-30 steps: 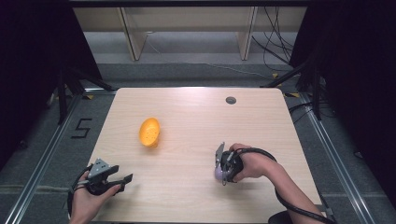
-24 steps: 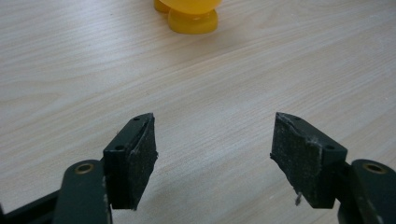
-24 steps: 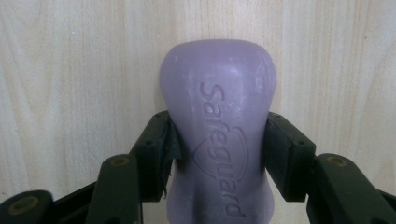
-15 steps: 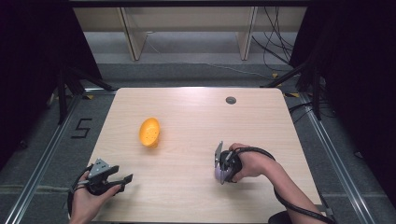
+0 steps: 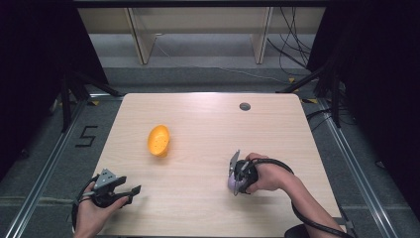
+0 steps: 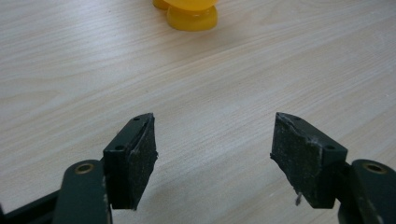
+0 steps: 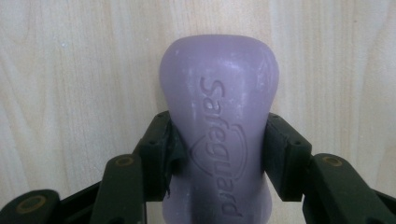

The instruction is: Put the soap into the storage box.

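We see an orange dish (image 5: 158, 141) left of centre on the wooden bench (image 5: 208, 124), tipped on its side; what is in it, we cannot tell. In the left gripper view its yellow-orange foot (image 6: 191, 16) stands at the top, well ahead of the left tongs (image 6: 212, 149), whose jaws are wide apart with bare wood between them. From above, the left tongs (image 5: 130, 192) hover at the bench's near left corner. The right tongs (image 5: 233, 173) sit right of centre, near the front edge, clamped on a purple soap bar (image 7: 219, 116) stamped "Safeguard", jaws pressing both its sides. Open bench lies between dish and soap. A small dark grommet (image 5: 244, 106) marks the far edge.
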A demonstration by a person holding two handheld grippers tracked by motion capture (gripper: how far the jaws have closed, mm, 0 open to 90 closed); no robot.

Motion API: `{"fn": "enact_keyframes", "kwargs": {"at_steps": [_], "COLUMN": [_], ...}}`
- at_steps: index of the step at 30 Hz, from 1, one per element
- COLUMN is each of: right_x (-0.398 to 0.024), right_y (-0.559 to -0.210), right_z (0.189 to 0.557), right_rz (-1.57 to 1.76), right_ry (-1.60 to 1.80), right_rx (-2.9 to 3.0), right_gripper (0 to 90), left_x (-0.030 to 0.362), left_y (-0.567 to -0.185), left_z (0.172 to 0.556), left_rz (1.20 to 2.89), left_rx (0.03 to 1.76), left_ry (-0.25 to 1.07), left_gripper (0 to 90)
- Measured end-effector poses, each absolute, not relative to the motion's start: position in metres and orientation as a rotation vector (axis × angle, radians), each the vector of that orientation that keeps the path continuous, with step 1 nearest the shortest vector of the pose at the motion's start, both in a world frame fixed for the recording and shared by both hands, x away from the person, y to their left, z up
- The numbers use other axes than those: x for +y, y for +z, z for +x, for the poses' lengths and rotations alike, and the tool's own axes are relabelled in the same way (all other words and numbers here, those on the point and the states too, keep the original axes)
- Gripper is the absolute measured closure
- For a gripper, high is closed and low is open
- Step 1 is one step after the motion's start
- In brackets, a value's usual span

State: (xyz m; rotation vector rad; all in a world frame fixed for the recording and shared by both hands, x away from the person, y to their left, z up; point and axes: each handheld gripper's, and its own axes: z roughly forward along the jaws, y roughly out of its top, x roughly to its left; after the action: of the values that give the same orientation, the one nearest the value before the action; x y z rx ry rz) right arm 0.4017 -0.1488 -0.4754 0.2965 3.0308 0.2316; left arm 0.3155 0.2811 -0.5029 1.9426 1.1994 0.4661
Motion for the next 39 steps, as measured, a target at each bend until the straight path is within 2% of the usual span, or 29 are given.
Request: {"fn": "enact_keyframes", "kwargs": {"at_steps": [14,27,36,39], "right_x": [-0.164,-0.177,-0.180,-0.179], "right_y": [-0.473,-0.455,-0.439,-0.435], "right_z": [0.393,0.377,0.363,0.358], "right_rz": [0.385,0.646,0.587,0.586], "right_ry": [0.590,0.958,1.107,1.133], "right_rx": [2.950,2.658,2.431,2.382], "right_gripper": [50.2,50.2,50.2,50.2], "left_x": [0.281,0.279,0.275,0.276], "left_y": [-0.503,-0.502,-0.503,-0.501], "left_z": [0.315,0.315,0.315,0.316], "left_rz": [1.935,1.956,1.923,1.975], "left_rx": [1.195,1.177,1.182,1.161], "left_ry": [0.477,0.486,0.461,0.472], "left_gripper": [29.9,29.9,29.9,29.9]}}
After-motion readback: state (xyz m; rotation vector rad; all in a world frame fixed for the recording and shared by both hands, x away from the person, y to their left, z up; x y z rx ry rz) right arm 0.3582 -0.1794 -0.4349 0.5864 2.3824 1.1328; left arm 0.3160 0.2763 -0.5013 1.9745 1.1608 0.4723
